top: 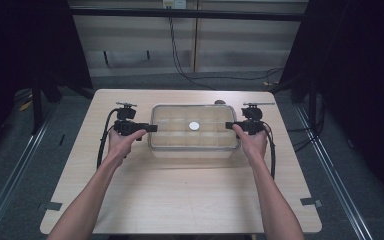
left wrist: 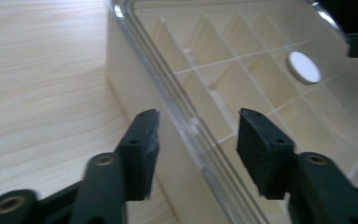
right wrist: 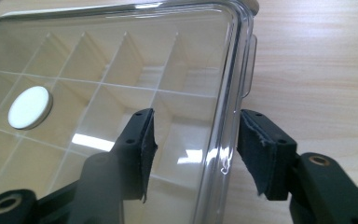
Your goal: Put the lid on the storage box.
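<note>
Left tool (top: 152, 128) and right tool (top: 228, 125), both spread, straddle the clear box's (top: 195, 147) end rims near the tabletop's far edge, ready to pinch its lid.

We see a clear plastic organiser box (top: 195, 127) lying flat in the upper middle of the high view, its long side running across the frame. Thin dividers split it into a grid of compartments under a closed transparent lid (right wrist: 121, 56). A white round disc (top: 194, 126) sits at its centre.
</note>
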`<control>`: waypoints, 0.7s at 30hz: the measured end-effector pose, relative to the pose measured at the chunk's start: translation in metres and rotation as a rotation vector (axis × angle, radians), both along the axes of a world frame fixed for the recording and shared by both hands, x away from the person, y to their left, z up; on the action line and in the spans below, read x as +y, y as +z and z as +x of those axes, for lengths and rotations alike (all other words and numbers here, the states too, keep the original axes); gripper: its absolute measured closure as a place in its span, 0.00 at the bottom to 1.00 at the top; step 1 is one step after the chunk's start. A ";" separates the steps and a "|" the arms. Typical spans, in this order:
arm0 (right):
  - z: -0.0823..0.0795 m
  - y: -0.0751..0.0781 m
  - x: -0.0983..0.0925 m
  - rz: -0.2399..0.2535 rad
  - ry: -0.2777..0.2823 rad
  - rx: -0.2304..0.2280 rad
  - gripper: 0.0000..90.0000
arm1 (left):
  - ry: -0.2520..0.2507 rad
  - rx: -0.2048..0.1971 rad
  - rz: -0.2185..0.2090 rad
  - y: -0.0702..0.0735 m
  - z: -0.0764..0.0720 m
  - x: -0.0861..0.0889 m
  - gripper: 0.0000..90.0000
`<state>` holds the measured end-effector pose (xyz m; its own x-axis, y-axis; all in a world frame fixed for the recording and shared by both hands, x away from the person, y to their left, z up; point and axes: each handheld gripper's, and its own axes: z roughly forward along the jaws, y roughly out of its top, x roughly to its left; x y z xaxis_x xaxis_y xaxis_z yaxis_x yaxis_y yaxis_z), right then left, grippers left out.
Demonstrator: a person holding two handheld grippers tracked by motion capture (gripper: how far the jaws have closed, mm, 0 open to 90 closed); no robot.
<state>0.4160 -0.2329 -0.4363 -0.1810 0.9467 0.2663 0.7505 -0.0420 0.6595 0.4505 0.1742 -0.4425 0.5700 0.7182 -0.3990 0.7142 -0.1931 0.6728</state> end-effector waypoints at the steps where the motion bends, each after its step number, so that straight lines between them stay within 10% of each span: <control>1: 0.000 0.000 0.000 0.000 0.000 0.000 0.52 | 0.000 0.000 0.000 0.000 0.000 0.000 0.59; 21: 0.018 0.009 0.002 -0.039 -0.072 -0.022 0.68 | 0.097 -0.033 0.044 0.005 0.015 -0.007 0.73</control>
